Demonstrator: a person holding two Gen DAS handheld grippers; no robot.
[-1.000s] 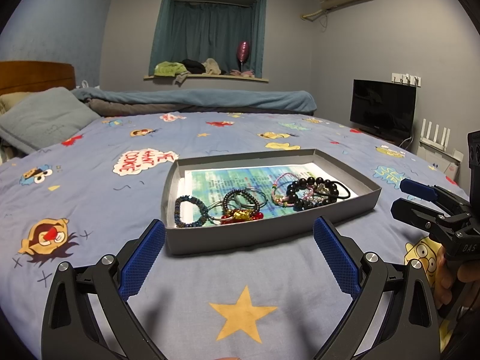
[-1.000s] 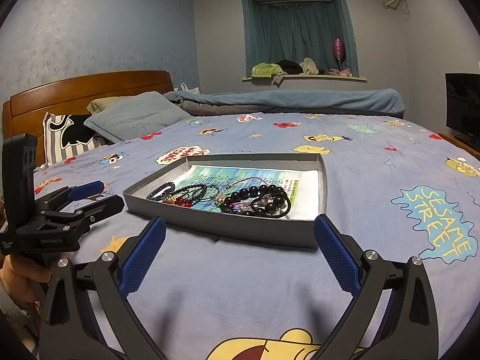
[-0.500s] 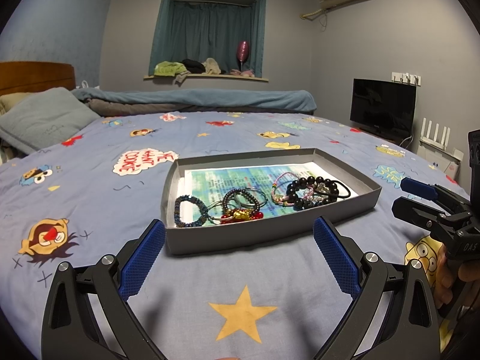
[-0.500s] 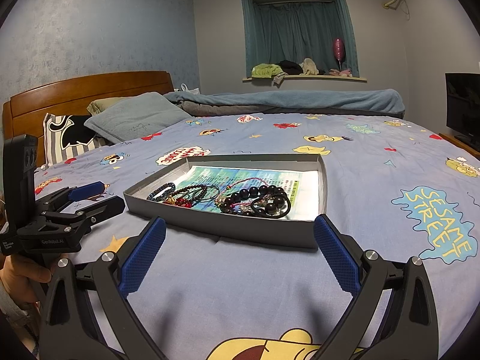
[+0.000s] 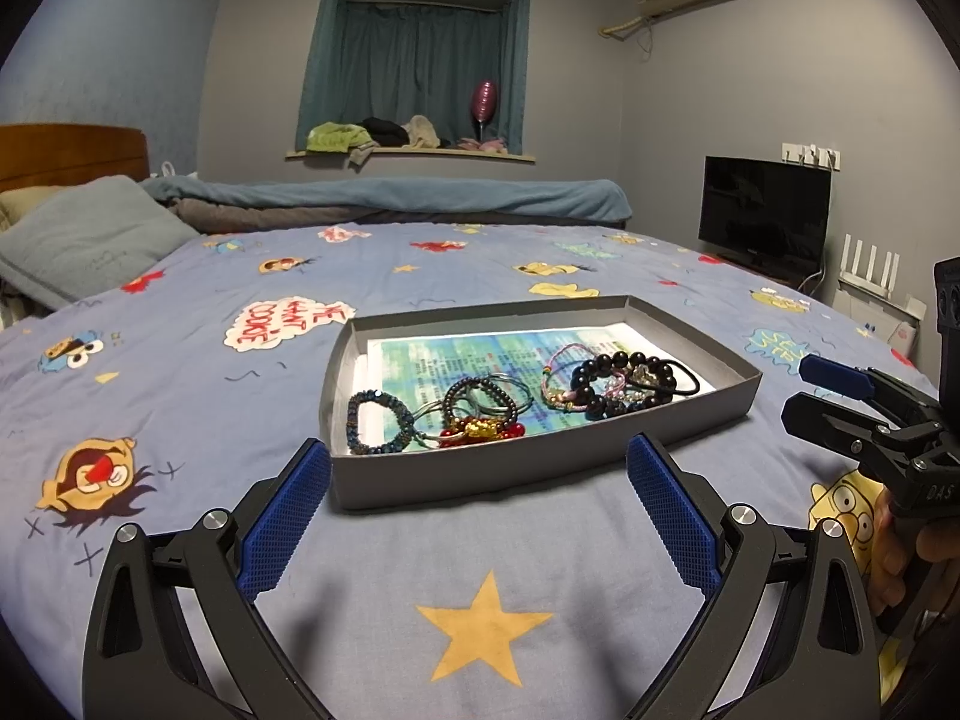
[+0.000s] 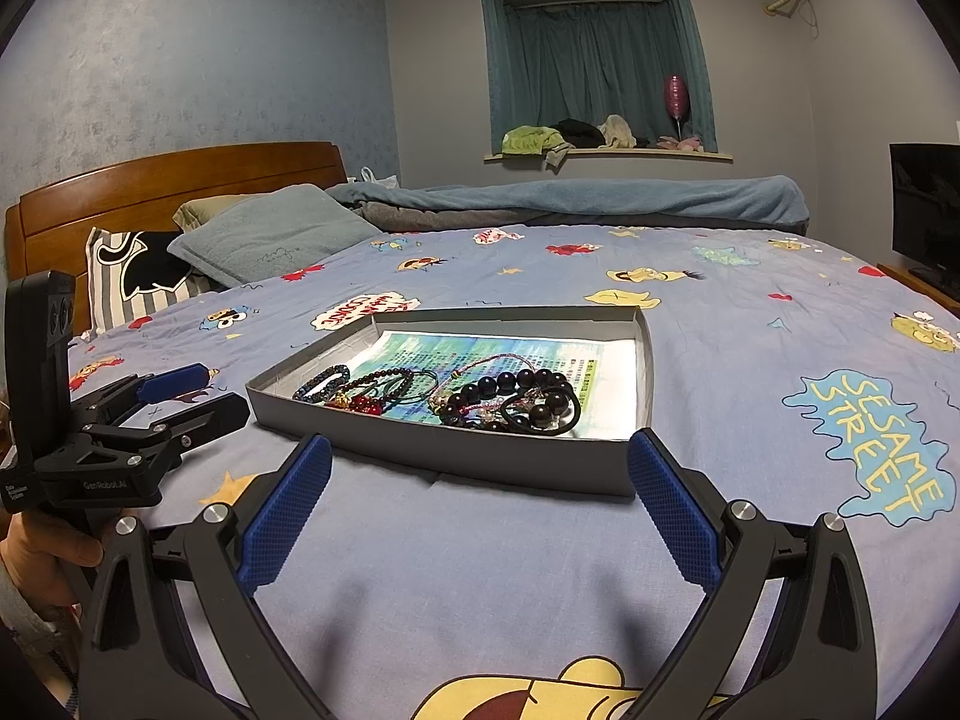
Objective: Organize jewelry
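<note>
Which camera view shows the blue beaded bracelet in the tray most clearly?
The left wrist view: the blue beaded bracelet lies as an open loop in the near corner of the gray tray. In the right wrist view it is farther, foreshortened and partly behind the tray wall.

Shallow grey cardboard tray (image 5: 540, 468) on the bed, lined with printed paper (image 5: 480, 354); holds blue beaded bracelet (image 5: 381, 423), red-and-gold bracelet (image 5: 480, 431), black beaded bracelet (image 5: 618, 381), tangled together.
</note>
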